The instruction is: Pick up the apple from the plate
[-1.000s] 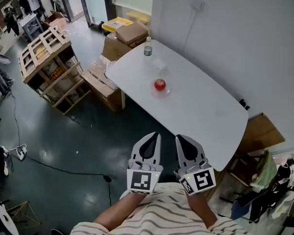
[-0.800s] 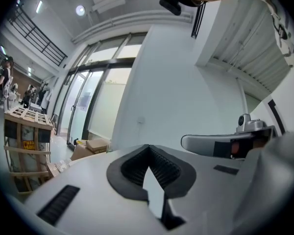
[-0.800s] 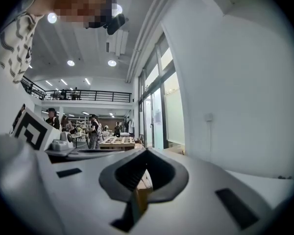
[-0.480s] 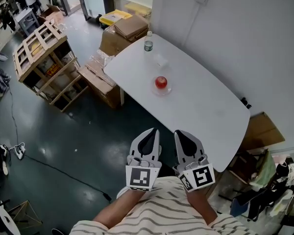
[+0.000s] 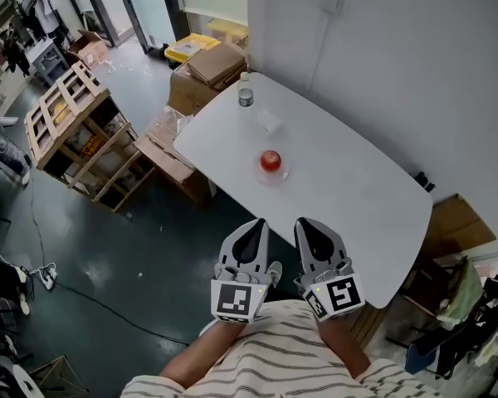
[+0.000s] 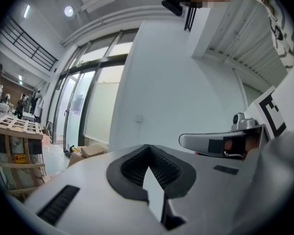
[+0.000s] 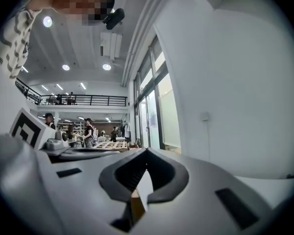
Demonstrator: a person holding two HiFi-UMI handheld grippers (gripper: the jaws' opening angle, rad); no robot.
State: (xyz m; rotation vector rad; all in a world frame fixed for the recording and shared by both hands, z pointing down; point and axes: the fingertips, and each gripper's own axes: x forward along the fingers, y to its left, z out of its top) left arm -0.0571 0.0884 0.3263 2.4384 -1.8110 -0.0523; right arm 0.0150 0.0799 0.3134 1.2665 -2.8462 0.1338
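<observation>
A red apple sits on a small clear plate near the left half of the white oval table in the head view. My left gripper and right gripper are held side by side close to my striped shirt, over the dark floor, short of the table's near edge and well away from the apple. Both are shut with nothing between the jaws. In the left gripper view the left gripper points level at a white wall. The right gripper points level too. Neither gripper view shows the apple.
A water bottle and a small clear box stand at the table's far end. Cardboard boxes and wooden crates crowd the floor to the left. A white wall runs behind the table, with more boxes at right.
The table and apple have slid lower in the head view, nearer to me. Both grippers stay shut, side by side in front of my body.
</observation>
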